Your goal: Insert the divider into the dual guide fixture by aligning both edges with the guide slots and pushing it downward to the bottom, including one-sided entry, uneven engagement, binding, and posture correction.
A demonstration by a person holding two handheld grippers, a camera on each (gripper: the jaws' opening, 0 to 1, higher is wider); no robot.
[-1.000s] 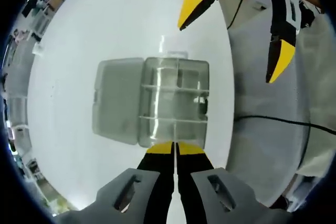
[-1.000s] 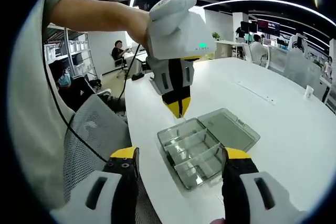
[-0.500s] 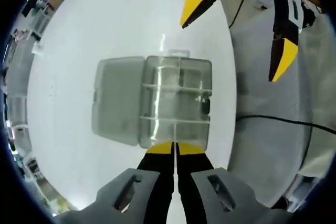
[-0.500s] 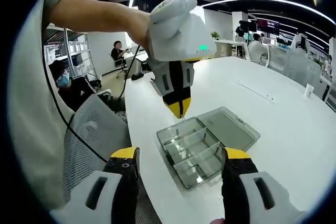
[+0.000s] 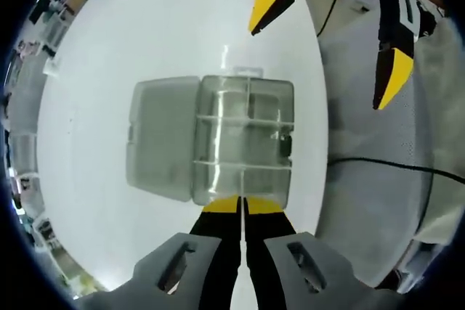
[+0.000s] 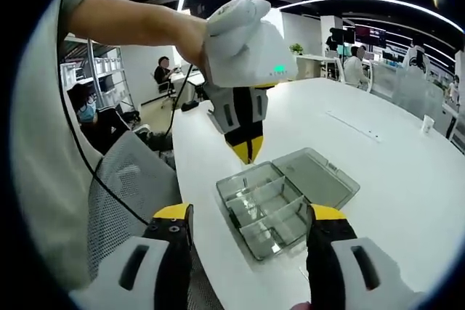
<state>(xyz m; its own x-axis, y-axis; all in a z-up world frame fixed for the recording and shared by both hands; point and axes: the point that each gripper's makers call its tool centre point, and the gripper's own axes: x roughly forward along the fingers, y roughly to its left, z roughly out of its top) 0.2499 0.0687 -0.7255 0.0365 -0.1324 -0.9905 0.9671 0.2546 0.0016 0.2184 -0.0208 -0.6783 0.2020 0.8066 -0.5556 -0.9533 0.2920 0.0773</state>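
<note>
A clear plastic compartment box (image 5: pixel 243 139) lies on the white table (image 5: pixel 145 34) with its lid (image 5: pixel 161 139) folded open beside it. My left gripper (image 5: pixel 241 205) hangs over the box's near edge, jaws pressed together on a thin clear divider (image 5: pixel 239 179) seen edge-on. In the right gripper view the left gripper (image 6: pixel 247 152) points straight down just above the box (image 6: pixel 265 208), near its end compartment. My right gripper (image 6: pixel 250 215) is open, its yellow fingertips (image 6: pixel 173 213) wide apart with nothing between them. It hovers off to the side of the box, away from it (image 5: pixel 327 45).
A grey mesh chair (image 5: pixel 363 128) with a black cable (image 5: pixel 392 168) across it stands at the table's edge beside the box. A person's bare arm (image 6: pixel 131 19) holds the left gripper. Other desks and seated people are far behind.
The right gripper has drifted slightly in the left gripper view. The left gripper stays shut over the box, which has not moved.
</note>
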